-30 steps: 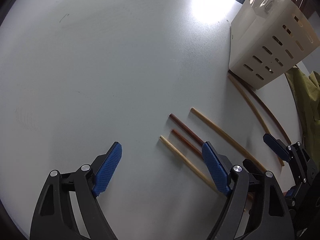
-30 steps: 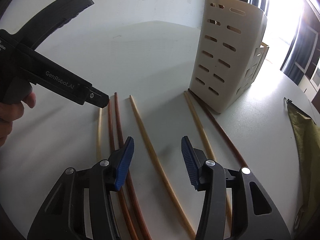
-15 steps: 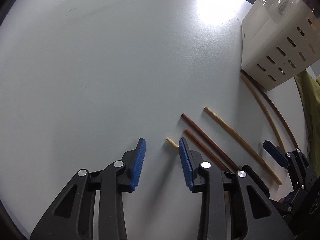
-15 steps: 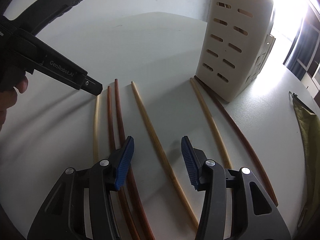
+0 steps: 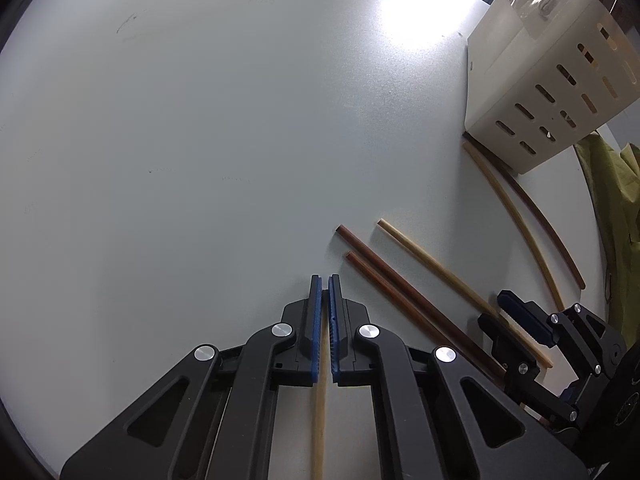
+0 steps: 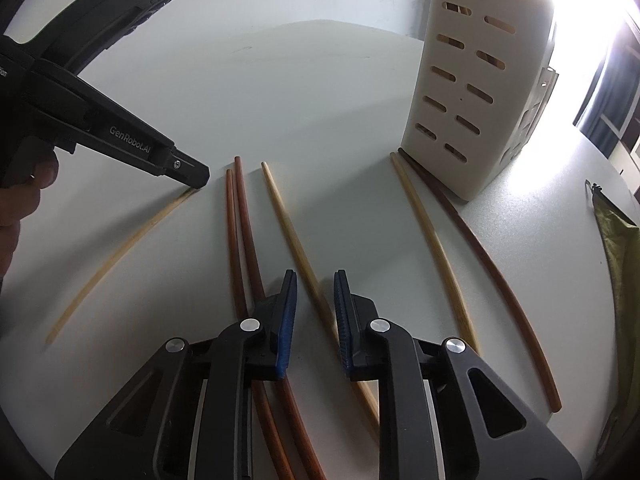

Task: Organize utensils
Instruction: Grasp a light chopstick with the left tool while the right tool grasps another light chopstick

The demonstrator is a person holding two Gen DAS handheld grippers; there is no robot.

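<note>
Right wrist view: the right gripper (image 6: 315, 292), jaws closing but not yet pinching, straddles the pale chopstick (image 6: 294, 240) lying lengthwise along its pointing line on the surface (image 6: 320, 92), while the left gripper (image 5: 324, 292) is clamped on another pale chopstick (image 5: 319, 420).

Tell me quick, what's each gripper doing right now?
Left gripper: shut on the pale chopstick.
Right gripper: open, jaws closing around another light chopstick, pads not on it yet.

matt wooden chopsticks (image 6: 298, 240), smooth plastic holder (image 6: 472, 92)
</note>
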